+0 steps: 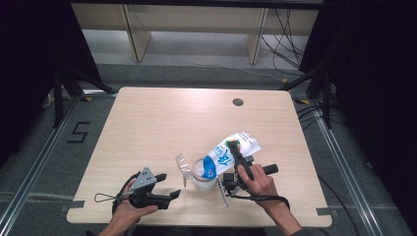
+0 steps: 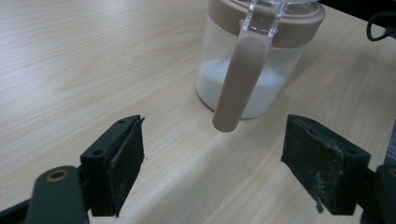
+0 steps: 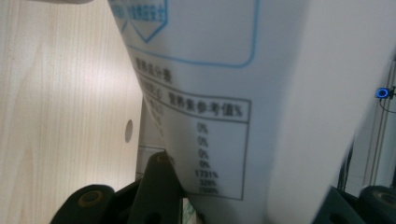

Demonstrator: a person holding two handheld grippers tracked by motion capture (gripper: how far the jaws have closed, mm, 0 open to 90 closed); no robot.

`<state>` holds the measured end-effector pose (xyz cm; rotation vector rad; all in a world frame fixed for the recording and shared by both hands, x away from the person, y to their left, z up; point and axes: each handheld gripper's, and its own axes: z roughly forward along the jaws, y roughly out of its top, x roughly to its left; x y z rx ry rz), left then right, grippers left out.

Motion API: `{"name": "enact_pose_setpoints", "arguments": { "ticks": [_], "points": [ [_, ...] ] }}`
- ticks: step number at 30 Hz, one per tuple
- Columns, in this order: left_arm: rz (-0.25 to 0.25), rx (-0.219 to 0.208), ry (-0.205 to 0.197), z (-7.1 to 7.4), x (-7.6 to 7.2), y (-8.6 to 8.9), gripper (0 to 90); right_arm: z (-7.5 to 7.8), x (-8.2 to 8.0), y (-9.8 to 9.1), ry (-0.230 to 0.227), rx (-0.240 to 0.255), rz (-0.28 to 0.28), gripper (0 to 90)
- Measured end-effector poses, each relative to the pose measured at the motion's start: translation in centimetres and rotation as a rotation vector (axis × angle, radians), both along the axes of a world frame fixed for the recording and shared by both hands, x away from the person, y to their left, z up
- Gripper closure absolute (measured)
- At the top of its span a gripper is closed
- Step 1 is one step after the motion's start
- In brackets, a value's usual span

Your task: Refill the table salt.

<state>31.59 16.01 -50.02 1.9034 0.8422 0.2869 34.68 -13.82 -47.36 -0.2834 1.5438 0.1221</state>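
Nearest the high camera, the person's left hand (image 1: 129, 209) rested at the front edge of the pale wooden table (image 1: 162, 118), holding the left gripper (image 1: 173, 194) low over the wood. Its two black jaws stood wide apart with nothing between them; in the left gripper view the padded fingertips (image 2: 126, 158) framed bare tabletop, and just beyond them stood the clear glass jar with a brown collar and brown strap (image 2: 254, 60).

That jar (image 1: 203, 178) sat near the front of the table, between the two hands, about a third full of a white powder (image 2: 243, 91). Its clear hinged lid (image 1: 183, 164) stood open, tipped up on the jar's left side.

To the right, the person's right hand (image 1: 255, 182) held the right gripper (image 1: 235, 150), whose jaws were clamped on the white plastic pouch with blue printing (image 1: 228, 153). The pouch was tilted, its blue lower end at the jar's mouth and its upper end raised toward the table's far right. In the right gripper view the pouch's printed panel (image 3: 210, 140) pressed close between the jaws, with a table of percentages legible but the rest blurred. Whether powder was falling could not be told. A round cable hole (image 1: 238, 102) lay well apart, near the table's far edge.
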Motion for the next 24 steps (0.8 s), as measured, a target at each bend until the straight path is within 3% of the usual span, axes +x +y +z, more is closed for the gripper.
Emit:
{"name": "enact_pose_setpoints", "arguments": {
  "ticks": [1, 2, 4, 5, 6, 8, 12, 17, 21, 24],
  "points": [
    [0.0, 0.0, -0.001, -0.01, 0.01, -0.01, 20.2, -0.3, -0.1, -0.07, 0.004, 0.026, -0.018, 72.8],
    [0.0, 0.0, 0.0, -0.01, 0.01, -0.01, 20.2, -0.11, -0.1, 0.0, -0.019, -0.023, -0.009, 72.9],
    [0.0, 0.0, 0.0, -0.01, 0.0, -0.01, 20.2, -0.31, -0.15, -0.06, -0.012, -0.004, -0.016, 73.1],
    [0.001, 0.006, 0.002, 0.02, -0.01, 0.0, 20.2, -0.16, -0.09, -0.01, -0.023, -0.031, -0.005, 73.3],
    [0.0, 0.001, -0.001, -0.01, 0.0, -0.02, 20.2, -0.29, -0.15, -0.07, -0.015, -0.014, -0.017, 73.4],
    [0.0, 0.0, 0.0, -0.01, 0.0, -0.02, 20.2, -0.16, -0.14, -0.05, -0.023, -0.037, -0.015, 73.8],
    [0.001, 0.005, 0.002, 0.01, -0.01, -0.01, 20.2, -0.27, -0.14, -0.1, -0.017, -0.016, -0.013, 74.2],
    [-0.001, 0.001, 0.0, -0.01, 0.01, 0.0, 20.1, -0.1, -0.11, -0.07, -0.019, -0.029, -0.006, 74.9],
    [-0.001, 0.0, 0.0, -0.01, 0.0, -0.01, 20.2, -0.3, -0.16, -0.14, -0.01, 0.0, -0.013, 75.6],
    [-0.001, 0.0, 0.0, -0.01, 0.01, -0.01, 20.1, -0.23, -0.13, -0.1, -0.012, -0.014, -0.007, 76.2]
  ]
}}
